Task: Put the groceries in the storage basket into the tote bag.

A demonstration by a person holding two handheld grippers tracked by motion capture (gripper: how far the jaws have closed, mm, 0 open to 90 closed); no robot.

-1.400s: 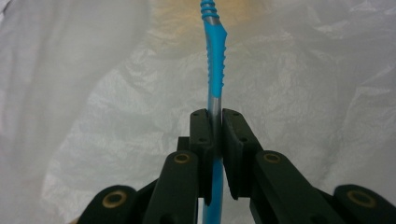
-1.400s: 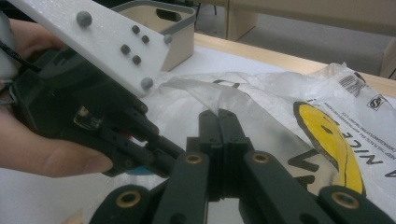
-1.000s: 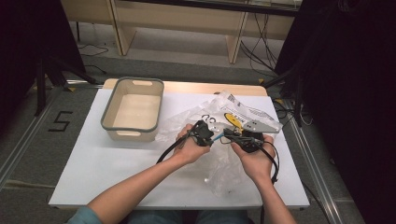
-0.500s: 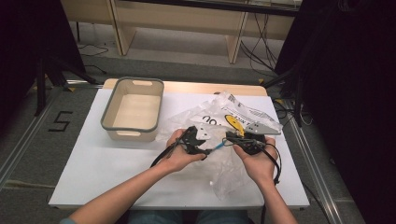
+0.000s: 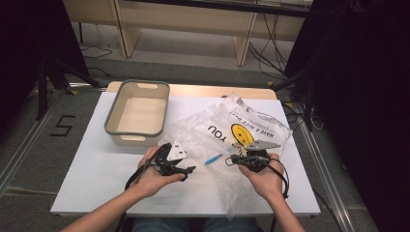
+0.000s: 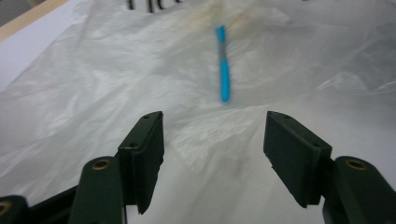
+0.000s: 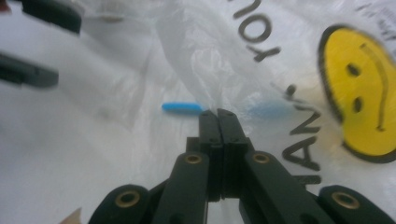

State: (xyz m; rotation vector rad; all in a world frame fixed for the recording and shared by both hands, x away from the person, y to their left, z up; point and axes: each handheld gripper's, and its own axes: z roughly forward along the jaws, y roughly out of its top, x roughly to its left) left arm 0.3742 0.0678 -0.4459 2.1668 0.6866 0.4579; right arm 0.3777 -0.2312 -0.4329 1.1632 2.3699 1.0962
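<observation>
The person is working a blue pen point(image 5: 212, 159) at a clear plastic bag point(image 5: 232, 130) that is lying spread over the middle of the white tabletop point(image 5: 92, 169).

The left gripper point(image 5: 181, 170) is sitting at the bag's left edge, and its fingers point(image 6: 142, 149) have just been opening. They are now standing spread with nothing between them, only crumpled film under the gap. In the left gripper view the pen is lying ahead of them, lengthwise, apart from both fingers. It looks as if this gripper has let go so that the pen can stay with the bag.

The right gripper point(image 5: 231, 160) is lying just right of the pen, its fingers point(image 7: 219, 123) pressed together. In the right gripper view a fold of film rises right at the tips, so they are probably pinching the bag; whether film is truly caught between them I cannot tell. Holding the bag there would be keeping the slippery plastic from sliding while the pen is being handled.

In that view the pen's one end is showing sharp blue to the left of the tips, while a paler blue patch to the right looks veiled by film. So the pen is likely lying partly under a layer of the bag.

A grey bin point(image 5: 138, 113) is standing empty at the tabletop's far left, well apart from both grippers.
</observation>
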